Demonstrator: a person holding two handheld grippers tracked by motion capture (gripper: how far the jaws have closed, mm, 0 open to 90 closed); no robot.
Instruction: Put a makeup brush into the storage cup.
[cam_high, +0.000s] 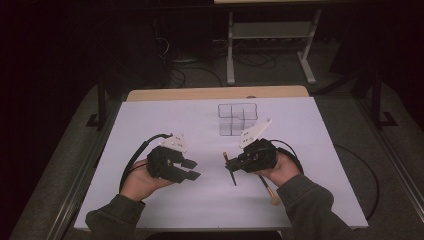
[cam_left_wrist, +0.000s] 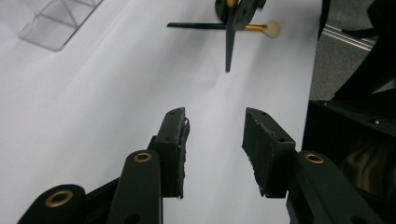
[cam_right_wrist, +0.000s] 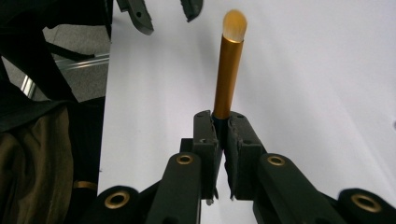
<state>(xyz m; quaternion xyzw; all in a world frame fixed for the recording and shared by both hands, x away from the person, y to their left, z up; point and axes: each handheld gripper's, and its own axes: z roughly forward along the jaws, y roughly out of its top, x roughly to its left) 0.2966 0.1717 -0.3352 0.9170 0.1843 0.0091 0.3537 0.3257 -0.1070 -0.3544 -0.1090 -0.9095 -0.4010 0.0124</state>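
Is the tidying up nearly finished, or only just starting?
Only just starting. Done: nothing yet; the clear organizer at the back of the table looks empty. In hand: the right gripper is shut on a gold-and-black brush. Left: that brush probably goes into the organizer, then the second brush lying by the right hand. The left gripper is open and empty.

From my seat, the table (cam_high: 150, 200) carries the compartment organizer (cam_high: 237, 119) at twelve o'clock, toward the far edge. My left gripper (cam_high: 187, 169) sits at nine o'clock, my right gripper (cam_high: 229, 161) at three, well apart. One brush (cam_high: 231, 172) sticks through the right gripper; another brush (cam_high: 268, 191) lies at five o'clock.
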